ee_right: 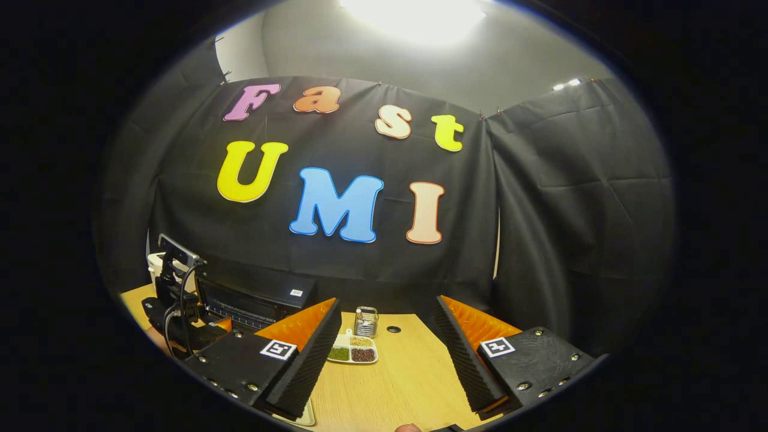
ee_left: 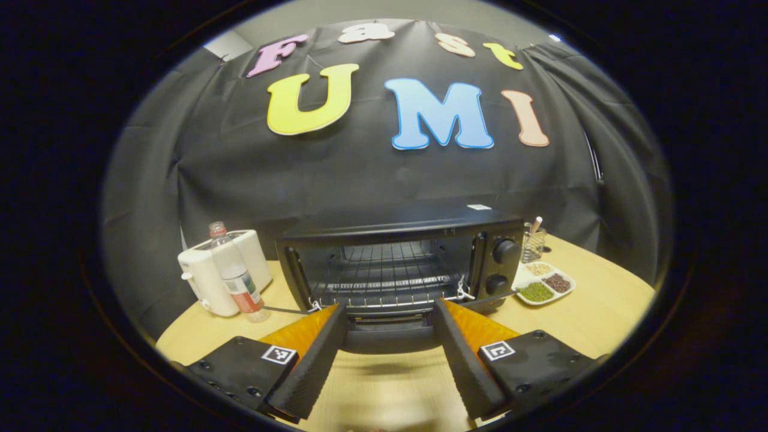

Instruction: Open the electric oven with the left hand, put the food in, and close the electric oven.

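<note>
Left gripper (ee_left: 389, 312) has its two fingers spread wide, nothing between them, and it sits low over the wooden counter (ee_left: 600, 312) straight in front of the electric oven (ee_left: 399, 264). Its fingertips frame the oven's dropped door (ee_left: 390, 333), which hangs open and down toward the camera, just beyond the tips; whether either finger touches the door cannot be told. Inside the open cavity a wire rack (ee_left: 384, 267) lies level. Two round knobs (ee_left: 506, 251) sit one above the other on the oven's right panel. To the oven's left stand a clear bottle (ee_left: 237, 276) with a red cap and, behind it, a white appliance (ee_left: 207, 276). To the oven's right lies a white divided dish (ee_left: 543, 285) of green, dark and pale grains, with a glass jar (ee_left: 533, 243) behind it.

Right gripper (ee_right: 387, 327) is likewise spread open and holds nothing, hovering over the counter well to the right of the oven. From the right gripper view, the divided dish and the jar lie ahead between its fingers, and the oven sits far to the left with the left gripper before it.
</note>
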The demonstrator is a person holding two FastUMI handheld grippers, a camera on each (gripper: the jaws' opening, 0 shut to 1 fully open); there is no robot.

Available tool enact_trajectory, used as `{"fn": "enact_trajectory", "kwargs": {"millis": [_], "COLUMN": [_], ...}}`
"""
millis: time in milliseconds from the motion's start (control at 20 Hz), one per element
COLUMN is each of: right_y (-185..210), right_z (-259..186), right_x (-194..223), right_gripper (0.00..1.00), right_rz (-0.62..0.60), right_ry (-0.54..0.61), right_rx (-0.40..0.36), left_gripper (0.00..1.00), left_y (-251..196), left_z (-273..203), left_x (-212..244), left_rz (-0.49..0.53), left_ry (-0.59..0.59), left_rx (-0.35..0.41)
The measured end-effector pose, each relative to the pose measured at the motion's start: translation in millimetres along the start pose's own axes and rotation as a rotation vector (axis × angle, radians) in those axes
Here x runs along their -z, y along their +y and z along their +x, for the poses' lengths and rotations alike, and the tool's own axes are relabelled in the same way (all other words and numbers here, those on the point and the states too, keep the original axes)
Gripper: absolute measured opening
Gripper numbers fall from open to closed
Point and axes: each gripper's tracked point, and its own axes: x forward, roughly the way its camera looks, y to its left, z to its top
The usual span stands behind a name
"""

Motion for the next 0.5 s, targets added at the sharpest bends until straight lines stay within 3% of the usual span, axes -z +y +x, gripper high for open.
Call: {"fn": "enact_trajectory", "kwargs": {"millis": [450, 500], "right_y": [-12.5, -13.5], "right_z": [-9.8, -11.5], "right_x": [14.6, 17.3], "right_gripper": [0.95, 0.96], "right_rz": [0.001, 0.000], "right_ry": [0.043, 0.049], "right_rx": [-0.027, -0.031], "left_gripper": [0.96, 0.91], "left_y": [-6.3, -6.7], "left_z": [-16.2, -16.8], "left_x": [44.3, 48.8], "left_rz": [-0.026, -0.028], "left_ry": [0.088, 0.096], "left_rx": [-0.028, -0.033]}}
